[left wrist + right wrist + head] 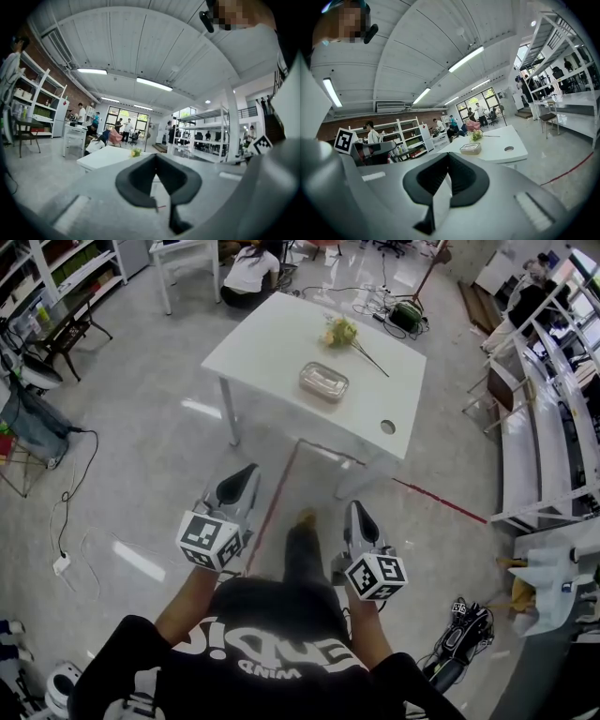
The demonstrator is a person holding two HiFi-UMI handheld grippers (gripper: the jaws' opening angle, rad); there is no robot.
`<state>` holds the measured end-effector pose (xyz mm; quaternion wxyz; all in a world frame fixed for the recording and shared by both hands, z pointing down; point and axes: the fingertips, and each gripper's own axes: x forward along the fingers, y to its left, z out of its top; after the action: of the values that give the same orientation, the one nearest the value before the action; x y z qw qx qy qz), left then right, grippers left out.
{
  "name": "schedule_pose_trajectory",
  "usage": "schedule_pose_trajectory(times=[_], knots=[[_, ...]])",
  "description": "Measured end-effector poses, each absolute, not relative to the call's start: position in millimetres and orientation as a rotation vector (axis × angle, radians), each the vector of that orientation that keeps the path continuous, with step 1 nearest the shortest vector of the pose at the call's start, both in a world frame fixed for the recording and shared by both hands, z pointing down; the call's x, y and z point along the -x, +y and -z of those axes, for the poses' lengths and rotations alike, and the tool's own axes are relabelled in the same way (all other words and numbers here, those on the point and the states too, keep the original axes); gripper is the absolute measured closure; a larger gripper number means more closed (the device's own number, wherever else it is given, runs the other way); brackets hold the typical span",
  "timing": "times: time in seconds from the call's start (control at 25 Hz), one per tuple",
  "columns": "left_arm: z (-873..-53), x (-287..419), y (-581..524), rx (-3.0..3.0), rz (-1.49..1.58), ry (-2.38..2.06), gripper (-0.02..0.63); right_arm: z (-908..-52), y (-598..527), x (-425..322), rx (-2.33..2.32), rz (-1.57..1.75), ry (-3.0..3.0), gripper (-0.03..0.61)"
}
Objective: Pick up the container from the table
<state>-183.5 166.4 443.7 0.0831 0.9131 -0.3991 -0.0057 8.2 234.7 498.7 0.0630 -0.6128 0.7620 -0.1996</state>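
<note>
The clear, lidded container (323, 381) lies on the white table (272, 338), well ahead of me across the floor. In the right gripper view the container (470, 148) shows just above the jaws, far off. Beside it lies a yellow-green flower (342, 332). My left gripper (241, 482) and right gripper (358, 514) are both held out over the floor, short of the table, each shut with nothing between the jaws. In the left gripper view the left gripper (155, 157) points at the table (105, 157) and the flower (136, 152); its jaws hide the container. The right gripper (449, 155) points level at the table.
The table has a round hole (388, 427) near its right corner. A red tape line (277, 498) runs across the floor toward the table. A person (249, 270) crouches behind the table. Shelves (66, 268) stand at the left, white racks (553, 418) at the right.
</note>
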Motion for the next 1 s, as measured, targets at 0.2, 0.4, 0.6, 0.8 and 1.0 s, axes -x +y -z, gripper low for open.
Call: schedule_pose_trajectory(times=[0.2, 0.4, 0.6, 0.8, 1.0], knots=[[-446.7, 168.1, 121.3, -2.713, 0.020, -1.209, 0.612, -500.3, 184.6, -23.2, 1.830, 0.606, 2.320, 0.577], [-446.3, 148.4, 71.6, -2.695, 0.021, -1.239, 0.612, -501.3, 131.7, -45.0, 1.811, 0.617, 2.336, 0.577], [-438.1, 125.4, 22.2, -2.677, 0.005, -1.244, 0.612, -490.0, 75.8, -63.4, 1.793, 0.629, 2.356, 0.577], [-434.1, 89.8, -26.7, -2.659, -0.010, -1.258, 0.612, -486.4, 23.3, -96.2, 1.765, 0.654, 2.372, 0.577], [-427.6, 62.8, -71.3, -2.645, -0.023, -1.290, 0.612, -481.5, -26.5, -126.2, 1.738, 0.669, 2.380, 0.577]])
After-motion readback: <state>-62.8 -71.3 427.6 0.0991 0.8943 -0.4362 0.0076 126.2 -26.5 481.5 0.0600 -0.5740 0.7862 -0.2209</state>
